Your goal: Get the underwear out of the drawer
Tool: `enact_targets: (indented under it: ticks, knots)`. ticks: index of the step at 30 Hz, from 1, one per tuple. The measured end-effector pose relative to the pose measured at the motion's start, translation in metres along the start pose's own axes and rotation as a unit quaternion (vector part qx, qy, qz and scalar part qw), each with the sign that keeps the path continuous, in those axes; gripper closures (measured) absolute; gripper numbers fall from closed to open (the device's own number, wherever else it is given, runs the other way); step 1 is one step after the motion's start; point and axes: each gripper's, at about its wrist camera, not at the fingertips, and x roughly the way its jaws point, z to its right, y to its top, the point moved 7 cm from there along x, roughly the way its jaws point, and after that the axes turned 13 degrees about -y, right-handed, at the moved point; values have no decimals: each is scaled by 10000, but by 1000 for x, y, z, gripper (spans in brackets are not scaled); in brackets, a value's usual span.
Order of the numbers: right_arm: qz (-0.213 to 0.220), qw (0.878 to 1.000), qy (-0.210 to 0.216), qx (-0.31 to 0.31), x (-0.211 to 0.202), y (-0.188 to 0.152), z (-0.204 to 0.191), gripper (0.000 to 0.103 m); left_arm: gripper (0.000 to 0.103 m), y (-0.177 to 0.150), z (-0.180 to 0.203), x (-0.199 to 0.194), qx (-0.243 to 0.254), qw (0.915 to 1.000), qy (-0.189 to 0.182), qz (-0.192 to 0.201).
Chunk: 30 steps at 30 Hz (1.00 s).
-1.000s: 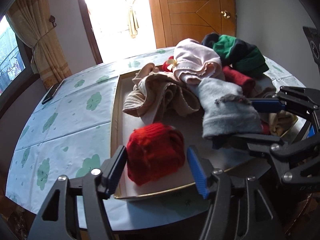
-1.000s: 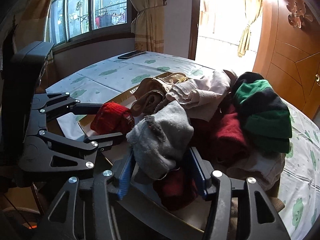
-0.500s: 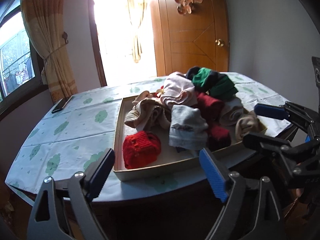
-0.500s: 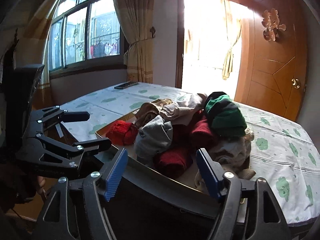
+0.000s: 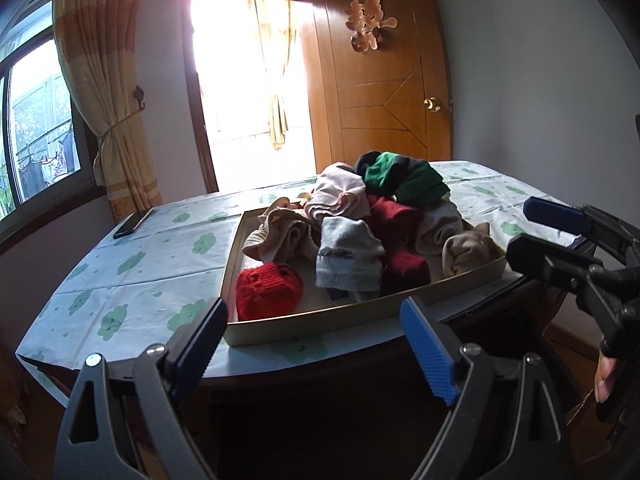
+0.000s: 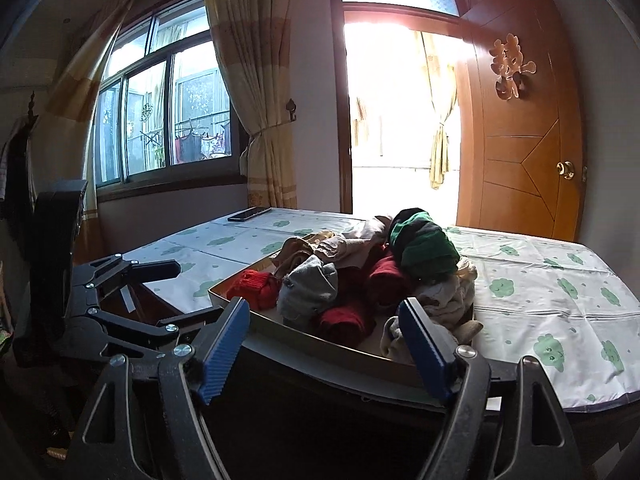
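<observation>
A shallow tan drawer tray lies on a table near its front edge. It holds a pile of folded underwear: a red piece at the front left, a grey one, dark red ones, a pink one, a green and black one and beige ones. My left gripper is open and empty, short of the table edge. My right gripper is open and empty too, also back from the tray.
The table wears a white cloth with green cloud prints. A dark phone lies at its far left edge. Behind stand a wooden door, a bright doorway and a curtained window.
Both grippers have pulled back and up from the pile, away from the tray, and opened wider. The red and grey pieces that sat between the fingers stay in the tray.
</observation>
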Motion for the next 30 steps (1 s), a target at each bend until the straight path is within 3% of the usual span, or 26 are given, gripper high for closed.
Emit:
enact_targets:
  ticks: [5,30]
  knots:
    - [39,10000,15,-5,-3,1,-2,24,9,-2,2,-1,-20,10000,-10,21]
    - [134,9998,55,134,-14,-1,2,24,7,-1,8,-2,-35,10000,-69,-34]
